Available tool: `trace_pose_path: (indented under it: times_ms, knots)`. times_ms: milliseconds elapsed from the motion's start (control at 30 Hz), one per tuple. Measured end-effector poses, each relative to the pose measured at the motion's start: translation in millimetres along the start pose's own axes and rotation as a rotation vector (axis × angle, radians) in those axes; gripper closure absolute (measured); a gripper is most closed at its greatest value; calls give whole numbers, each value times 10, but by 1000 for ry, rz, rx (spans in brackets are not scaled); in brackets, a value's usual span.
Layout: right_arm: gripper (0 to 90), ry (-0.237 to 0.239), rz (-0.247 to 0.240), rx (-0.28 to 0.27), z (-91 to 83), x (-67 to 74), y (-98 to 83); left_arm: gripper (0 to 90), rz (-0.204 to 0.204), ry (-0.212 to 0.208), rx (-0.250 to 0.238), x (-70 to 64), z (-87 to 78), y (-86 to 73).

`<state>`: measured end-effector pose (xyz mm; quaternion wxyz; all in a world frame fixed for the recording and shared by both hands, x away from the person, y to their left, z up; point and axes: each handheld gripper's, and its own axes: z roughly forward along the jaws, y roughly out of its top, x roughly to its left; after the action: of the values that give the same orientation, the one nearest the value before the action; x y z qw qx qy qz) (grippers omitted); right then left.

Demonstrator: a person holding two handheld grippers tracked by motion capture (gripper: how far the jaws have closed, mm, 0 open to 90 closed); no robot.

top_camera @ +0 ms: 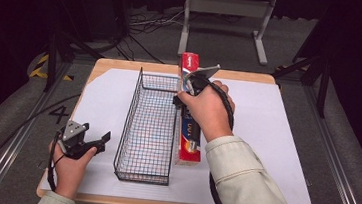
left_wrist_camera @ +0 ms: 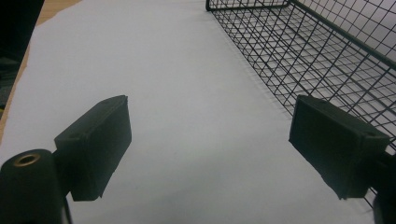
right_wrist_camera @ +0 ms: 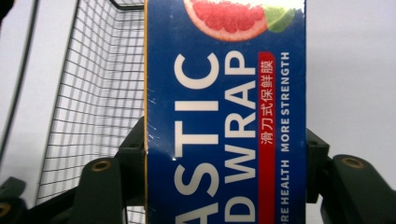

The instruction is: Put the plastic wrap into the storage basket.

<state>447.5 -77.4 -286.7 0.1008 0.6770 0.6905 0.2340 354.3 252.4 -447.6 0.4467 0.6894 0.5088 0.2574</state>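
Right gripper (top_camera: 186, 90) clamps a long blue-and-red cardboard plastic-wrap box (right_wrist_camera: 224, 121), just right of a black wire basket (top_camera: 132, 122).
Left gripper (top_camera: 96, 141) rests near-left of the basket, jaws wide, holding nothing.

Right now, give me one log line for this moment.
right tool: shut on box beside basket | left tool: open, holding nothing, over sheet | basket: nothing inside

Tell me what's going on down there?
Left gripper open, idle. Right gripper shut on plastic wrap box, beside wire basket. Nothing blocking.
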Motion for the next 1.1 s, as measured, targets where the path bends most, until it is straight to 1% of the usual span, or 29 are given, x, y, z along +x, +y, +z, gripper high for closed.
trace_pose_path:
  times_ms: [67, 133, 233, 333, 400, 567, 667, 700, 767, 800, 867, 933, 1033, 1067, 1100]
  knots:
    - [396, 4, 4, 2, 2, 27, 1, 132, -1, 1, 1, 2, -2, 0]
    - [395, 15, 10, 0, 9, 98, 0, 133, 1, 2, 4, 3, -2, -1]
    - [395, 28, 17, 17, 40, 192, -13, 132, 5, 5, 3, -4, -7, -3]
    - [395, 32, 14, 24, 72, 257, -22, 133, 17, 8, 5, -14, -23, -9]
    - [395, 41, 12, 26, 101, 311, -32, 132, 27, 18, 1, -17, -40, -11]
    - [395, 60, 17, 37, 171, 411, -51, 131, 33, 20, 5, -15, -63, -21]
    - [395, 69, 24, 41, 214, 454, -60, 135, 34, 24, 3, -10, -79, -26]
    - [394, 74, 35, 42, 236, 470, -65, 136, 32, 25, 3, -7, -81, -27]
    - [394, 75, 37, 43, 248, 478, -68, 137, 31, 22, 5, -2, -84, -28]
    - [394, 81, 42, 43, 273, 489, -74, 137, 30, 27, 4, -3, -78, -31]
    - [394, 94, 58, 42, 338, 513, -91, 137, 28, 24, 7, -4, -72, -30]
    - [394, 96, 59, 47, 414, 530, -117, 137, 28, 23, 6, -6, -67, -29]
    - [393, 87, 60, 56, 511, 550, -155, 137, 26, 20, 3, -5, -63, -27]
    - [393, 87, 60, 56, 511, 550, -155, 137, 27, 17, 7, -6, -58, -26]
    - [393, 82, 59, 57, 554, 558, -174, 136, 32, 15, 10, -9, -51, -27]
